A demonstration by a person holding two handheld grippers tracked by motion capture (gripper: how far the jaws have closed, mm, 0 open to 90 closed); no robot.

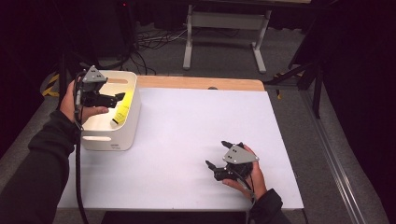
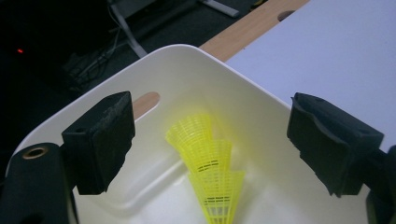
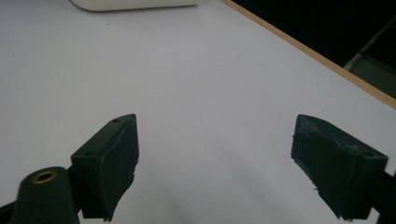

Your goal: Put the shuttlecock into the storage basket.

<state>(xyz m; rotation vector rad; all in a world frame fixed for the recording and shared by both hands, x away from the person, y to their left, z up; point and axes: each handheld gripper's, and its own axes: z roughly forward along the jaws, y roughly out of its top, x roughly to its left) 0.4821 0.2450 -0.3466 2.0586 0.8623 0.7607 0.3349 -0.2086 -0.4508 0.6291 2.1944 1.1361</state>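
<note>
A stack of yellow mesh shuttlecocks (image 1: 122,111) leans inside a white bin (image 1: 108,139) at the table's left side. In the left gripper view the nested shuttlecocks (image 2: 211,163) lie on the bin's floor, skirts pointing toward the far wall (image 2: 261,126). My left gripper (image 1: 117,99) hovers over the bin, and its jaws (image 2: 210,109) stand wide apart above the shuttlecocks without touching them. My right gripper (image 1: 215,153) rests low over the white tabletop at the near right, open (image 3: 217,123), with nothing between its fingers.
The white tabletop (image 1: 196,126) stretches between the bin and my right hand. A wooden strip (image 1: 201,83) runs along the far edge. Beyond it are floor cables (image 1: 149,42) and a white table frame (image 1: 224,28).
</note>
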